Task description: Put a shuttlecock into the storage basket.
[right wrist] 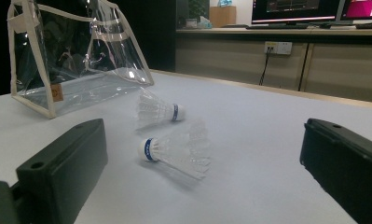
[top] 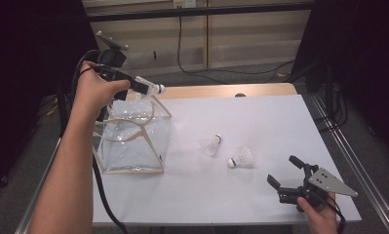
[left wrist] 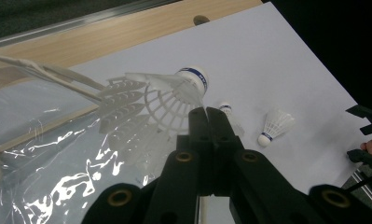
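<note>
A white shuttlecock (left wrist: 172, 91) is pinched by its skirt in the left hand-held gripper (left wrist: 206, 113), jaws clamped together on it, and is held above the open top of a clear bag (top: 133, 139) at the left of the bench (top: 260, 117). Two more shuttlecocks (top: 212, 144) (top: 242, 157) are seen lying mid-bench. The right hand-held gripper (top: 284, 171) is held near the right front edge, jaws wide apart and empty.

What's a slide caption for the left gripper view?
Left gripper pinches a shuttlecock above the clear bag.
</note>
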Tool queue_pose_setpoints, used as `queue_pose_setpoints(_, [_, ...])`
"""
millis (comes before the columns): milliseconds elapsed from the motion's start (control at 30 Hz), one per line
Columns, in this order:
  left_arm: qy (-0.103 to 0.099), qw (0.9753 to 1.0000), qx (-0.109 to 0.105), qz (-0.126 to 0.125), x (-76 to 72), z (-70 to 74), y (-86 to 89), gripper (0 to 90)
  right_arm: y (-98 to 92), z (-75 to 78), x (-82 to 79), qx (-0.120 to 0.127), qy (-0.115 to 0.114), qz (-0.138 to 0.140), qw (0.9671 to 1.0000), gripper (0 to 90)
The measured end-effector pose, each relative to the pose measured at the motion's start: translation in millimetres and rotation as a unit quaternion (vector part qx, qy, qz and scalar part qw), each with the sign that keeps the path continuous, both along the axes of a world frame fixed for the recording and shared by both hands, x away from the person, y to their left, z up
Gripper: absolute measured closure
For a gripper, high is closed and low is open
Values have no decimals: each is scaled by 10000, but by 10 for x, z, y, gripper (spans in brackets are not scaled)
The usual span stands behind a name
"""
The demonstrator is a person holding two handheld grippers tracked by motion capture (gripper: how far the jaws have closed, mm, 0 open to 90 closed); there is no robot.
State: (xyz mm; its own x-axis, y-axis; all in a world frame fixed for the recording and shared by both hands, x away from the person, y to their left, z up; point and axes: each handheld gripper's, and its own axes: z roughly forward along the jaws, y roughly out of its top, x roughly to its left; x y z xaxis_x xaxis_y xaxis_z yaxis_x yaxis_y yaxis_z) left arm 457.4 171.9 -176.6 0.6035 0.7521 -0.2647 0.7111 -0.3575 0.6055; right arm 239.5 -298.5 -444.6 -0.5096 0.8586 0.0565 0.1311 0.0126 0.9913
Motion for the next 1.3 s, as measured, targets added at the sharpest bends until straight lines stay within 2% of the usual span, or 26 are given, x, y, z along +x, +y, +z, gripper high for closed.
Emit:
queue_pose_setpoints(900, [-33,9994,50,335,27,10,206,900,-1,1,-2,14,-4,-3,10000,7])
queue_pose_setpoints(1300, [-46,9985,160,514,45,-12,325,900,-1,1,-1,6,-13,-7,10000,7])
